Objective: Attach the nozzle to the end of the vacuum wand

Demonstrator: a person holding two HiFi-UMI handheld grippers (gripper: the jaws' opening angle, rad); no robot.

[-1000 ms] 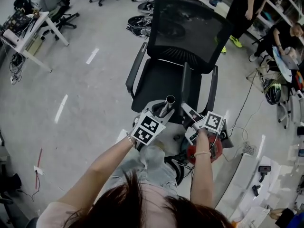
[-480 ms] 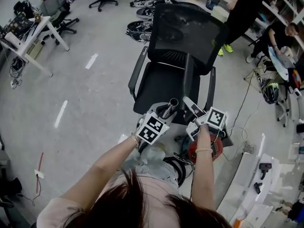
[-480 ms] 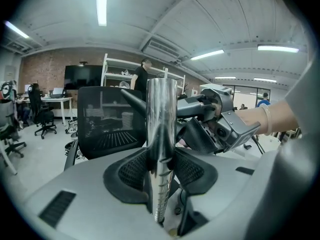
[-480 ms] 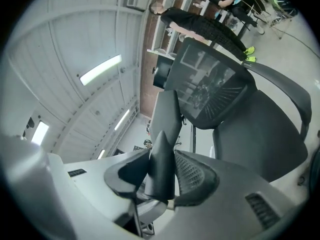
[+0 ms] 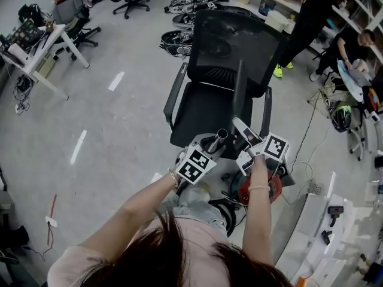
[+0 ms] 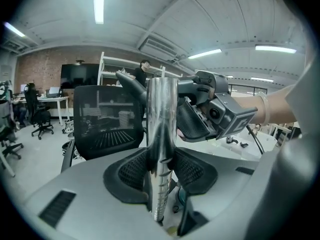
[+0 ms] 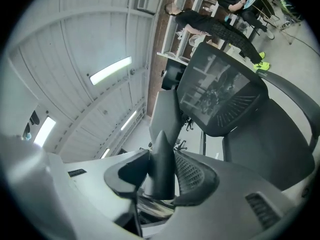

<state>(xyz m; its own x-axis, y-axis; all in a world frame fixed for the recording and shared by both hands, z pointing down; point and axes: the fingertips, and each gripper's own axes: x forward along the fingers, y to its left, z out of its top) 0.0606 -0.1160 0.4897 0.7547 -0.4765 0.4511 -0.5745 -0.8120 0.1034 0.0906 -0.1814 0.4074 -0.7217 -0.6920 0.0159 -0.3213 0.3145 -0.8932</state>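
Pale, glossy concrete floor (image 5: 119, 130) all around, and dead centre a black office chair (image 5: 230, 52) with a see-through mesh back and a padded seat. Off at the top left stands a white desk (image 5: 42, 40) piled with gear.

Down in front, the person's two bare forearms reach out over the chair. The left tongs (image 5: 209, 149) are clamped on the vacuum wand (image 5: 219, 136), a polished metal tube whose round open end points up towards the chair. The left gripper view shows what the head view cannot: the ribbed black pads of those tongs (image 6: 160, 170) are squeezed on either side of the wand (image 6: 161, 119), it is mirror-bright, and a row of small notches runs down its lower length.

The right tongs (image 5: 254, 149) grip the nozzle (image 5: 244, 130), which from above is a slim pale-topped piece angled up and to the left, its tip just beside the wand's open end and not seated on it. I cannot tell whether they touch. In the right gripper view the tongs (image 7: 161, 173) are closed on the nozzle (image 7: 162, 151), which is matte dark plastic, tapering to a point, with a flatter grey length beyond. The left gripper view catches the right gripper itself (image 6: 215, 111), grey and boxy, just behind the wand.
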